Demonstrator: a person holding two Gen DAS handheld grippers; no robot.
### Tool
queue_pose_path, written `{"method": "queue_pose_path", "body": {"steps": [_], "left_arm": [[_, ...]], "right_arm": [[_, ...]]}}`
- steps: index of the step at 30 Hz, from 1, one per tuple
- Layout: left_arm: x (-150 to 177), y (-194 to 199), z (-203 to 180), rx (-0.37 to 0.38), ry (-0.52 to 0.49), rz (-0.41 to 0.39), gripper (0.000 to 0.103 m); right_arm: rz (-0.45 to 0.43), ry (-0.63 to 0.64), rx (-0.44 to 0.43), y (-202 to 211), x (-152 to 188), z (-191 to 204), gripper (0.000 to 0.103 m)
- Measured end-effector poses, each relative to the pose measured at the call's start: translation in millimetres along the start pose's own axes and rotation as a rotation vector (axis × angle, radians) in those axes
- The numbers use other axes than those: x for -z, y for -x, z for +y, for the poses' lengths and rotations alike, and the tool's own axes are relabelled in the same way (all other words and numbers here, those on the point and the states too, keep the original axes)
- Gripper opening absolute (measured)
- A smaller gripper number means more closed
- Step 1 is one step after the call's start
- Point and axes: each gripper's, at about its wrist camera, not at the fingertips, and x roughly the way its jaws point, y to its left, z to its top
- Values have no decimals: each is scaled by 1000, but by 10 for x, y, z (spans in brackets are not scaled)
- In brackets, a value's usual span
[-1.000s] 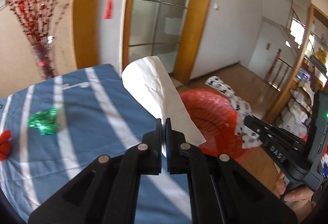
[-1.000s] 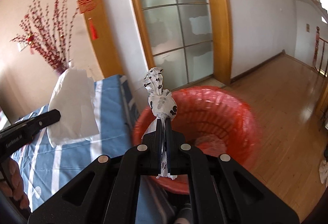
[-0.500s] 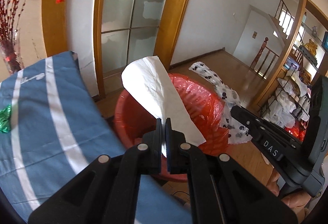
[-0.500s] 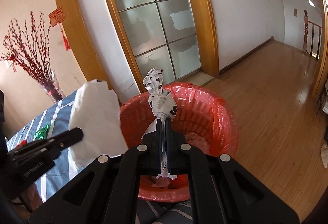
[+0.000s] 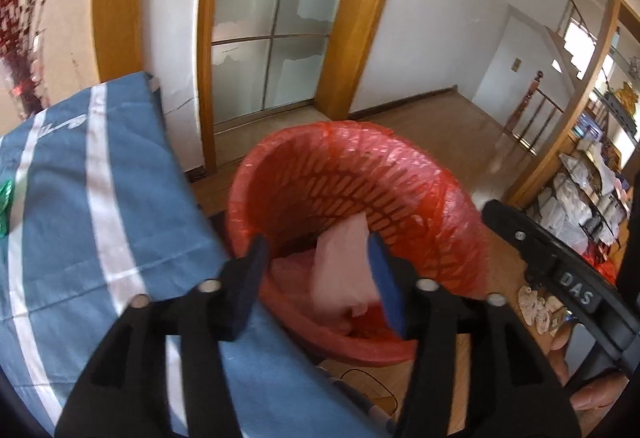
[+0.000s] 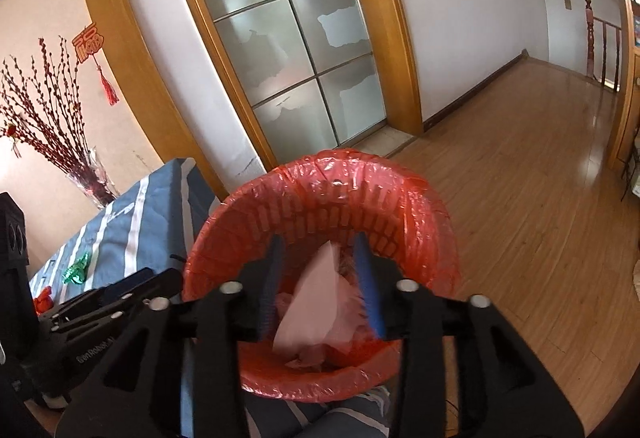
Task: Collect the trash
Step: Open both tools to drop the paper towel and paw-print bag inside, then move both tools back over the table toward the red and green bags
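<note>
1. the bin (image 5: 352, 173) is standing on the floor (image 6: 520, 165), just beside the table (image 5: 100, 205), off its right edge.
2. paper (image 6: 316, 302) is lying inside the bin, low among other scraps.
3. a door (image 6: 288, 37) is standing behind the bin.
4. a vase of branches (image 6: 86, 177) is sitting behind the table's far end.
5. a wrapper (image 6: 76, 272) is lying on the table, well apart from the bin.

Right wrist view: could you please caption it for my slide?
Right gripper opening above the red-lined bin, paper dropping in.
</note>
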Motion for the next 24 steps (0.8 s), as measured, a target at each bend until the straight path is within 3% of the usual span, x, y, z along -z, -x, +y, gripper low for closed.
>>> {"method": "queue_pose_path", "body": {"steps": [3,5,10,16,21,24], "left_arm": [[39,137,183,-29,36,-38,69],[49,230,260,-62,41,-63,76],[70,504,579,-135,61,-111,82],[173,853,1183,-248,102,-106,86],[314,1256,1860,-375,208,-122,92],[414,1541,2338,-508,286,-118,96]], "right_arm": [[-22,33,20,54,26,63,60],[-23,47,18,61,24,102,61],[-17,87,-16,64,42,316,66],[-1,166,-84,52,128,754,70],[23,243,-153,3,235,1196,72],[33,277,-187,-22,298,1440,79]]}}
